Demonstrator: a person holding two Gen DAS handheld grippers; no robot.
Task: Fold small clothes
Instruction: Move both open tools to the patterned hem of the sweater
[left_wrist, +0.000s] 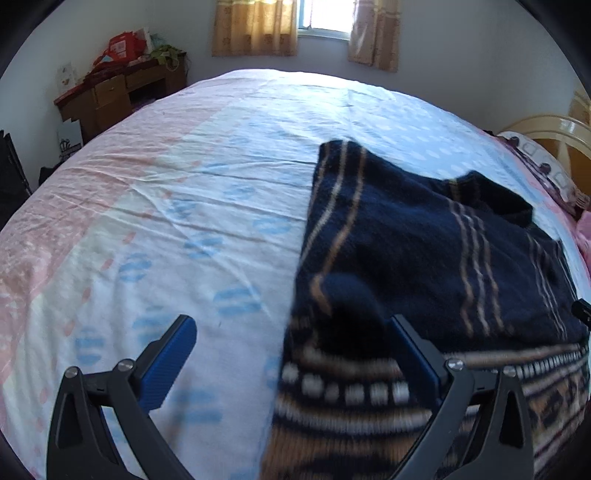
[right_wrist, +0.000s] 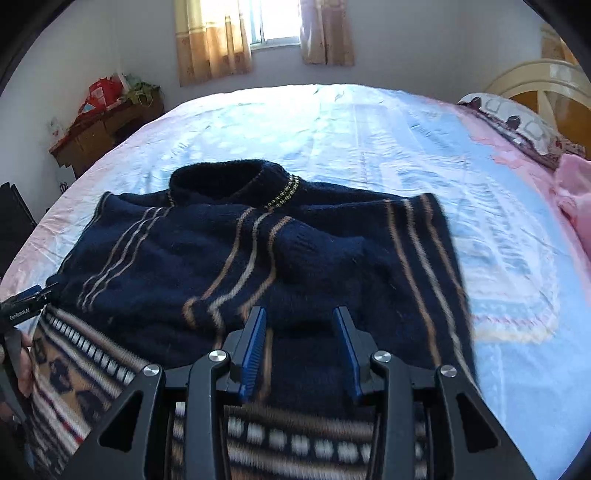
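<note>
A navy knitted sweater (right_wrist: 258, 251) with tan stripes and a patterned hem lies on the bed, its sleeves folded inward and its collar at the far end. In the left wrist view the sweater (left_wrist: 424, 258) fills the right half. My left gripper (left_wrist: 291, 332) is open over the sweater's left hem edge, one finger over the sheet, the other over the knit. My right gripper (right_wrist: 299, 325) is open just above the sweater's lower middle, holding nothing. The left gripper's tip (right_wrist: 33, 295) shows at the left edge of the right wrist view.
The bed sheet (left_wrist: 166, 206) is pale blue and pink and wrinkled. A wooden desk (left_wrist: 110, 96) with red bags stands at the far left wall. A pillow (right_wrist: 517, 125) and a headboard (right_wrist: 546, 92) are at the right. A curtained window (right_wrist: 266, 29) is behind.
</note>
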